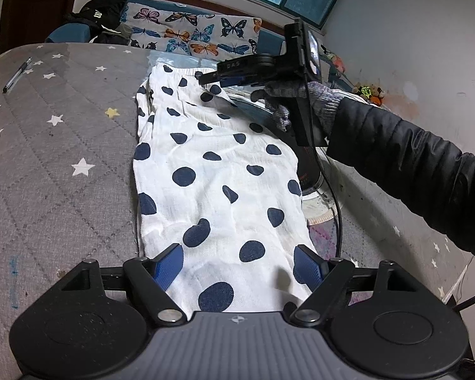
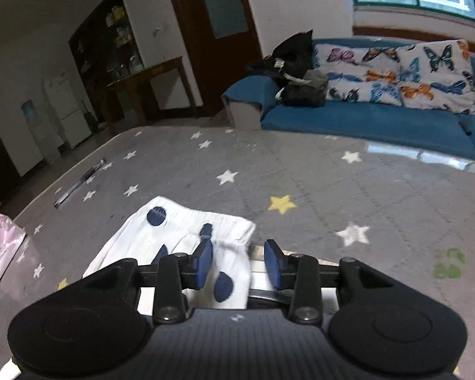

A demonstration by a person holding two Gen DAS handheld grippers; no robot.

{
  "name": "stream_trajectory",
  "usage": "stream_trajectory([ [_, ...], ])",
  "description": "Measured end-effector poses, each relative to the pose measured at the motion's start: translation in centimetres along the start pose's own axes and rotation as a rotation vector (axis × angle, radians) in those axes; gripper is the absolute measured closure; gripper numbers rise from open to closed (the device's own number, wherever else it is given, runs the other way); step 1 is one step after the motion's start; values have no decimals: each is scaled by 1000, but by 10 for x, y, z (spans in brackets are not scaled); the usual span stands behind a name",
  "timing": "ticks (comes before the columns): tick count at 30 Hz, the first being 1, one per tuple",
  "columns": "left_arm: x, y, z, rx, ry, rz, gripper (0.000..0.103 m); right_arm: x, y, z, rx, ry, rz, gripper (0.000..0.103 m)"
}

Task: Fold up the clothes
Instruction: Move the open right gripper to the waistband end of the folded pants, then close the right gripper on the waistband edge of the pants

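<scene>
A white garment with navy dots (image 1: 212, 164) lies stretched lengthwise on the grey star-patterned table cover (image 1: 63, 145). My left gripper (image 1: 237, 266) stands open over its near end, with the cloth lying between the blue pads (image 1: 169, 266). At the far end a gloved hand (image 1: 300, 98) holds my right gripper (image 1: 210, 79), its tips at the waistband corner. In the right wrist view the right gripper (image 2: 239, 262) is open. The garment's gathered waistband (image 2: 205, 231) lies loose between its pads, nearer the left pad (image 2: 204, 262), and nothing is pinched.
A pen (image 1: 15, 76) lies near the table's left edge. A dark cylinder (image 1: 307, 171) and a cable (image 1: 335, 209) sit beside the garment's right side, under a black sleeve (image 1: 411, 171). Beyond the table stand a blue sofa (image 2: 364, 120) with butterfly cushions and a pink bag (image 2: 0, 250).
</scene>
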State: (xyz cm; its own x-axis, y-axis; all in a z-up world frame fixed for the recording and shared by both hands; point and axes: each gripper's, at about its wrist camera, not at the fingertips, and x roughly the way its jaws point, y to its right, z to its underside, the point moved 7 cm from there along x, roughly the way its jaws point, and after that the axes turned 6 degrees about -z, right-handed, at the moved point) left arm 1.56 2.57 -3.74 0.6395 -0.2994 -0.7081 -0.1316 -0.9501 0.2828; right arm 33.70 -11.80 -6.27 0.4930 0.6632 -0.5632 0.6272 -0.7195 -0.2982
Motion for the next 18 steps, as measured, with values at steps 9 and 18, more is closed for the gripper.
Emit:
stream_trajectory([
  [9, 2, 3, 1, 7, 3, -2, 21, 7, -8, -3, -11, 8, 5, 84],
  [18, 3, 6, 2, 11, 2, 5, 19, 15, -3, -4, 9, -16, -22, 64],
])
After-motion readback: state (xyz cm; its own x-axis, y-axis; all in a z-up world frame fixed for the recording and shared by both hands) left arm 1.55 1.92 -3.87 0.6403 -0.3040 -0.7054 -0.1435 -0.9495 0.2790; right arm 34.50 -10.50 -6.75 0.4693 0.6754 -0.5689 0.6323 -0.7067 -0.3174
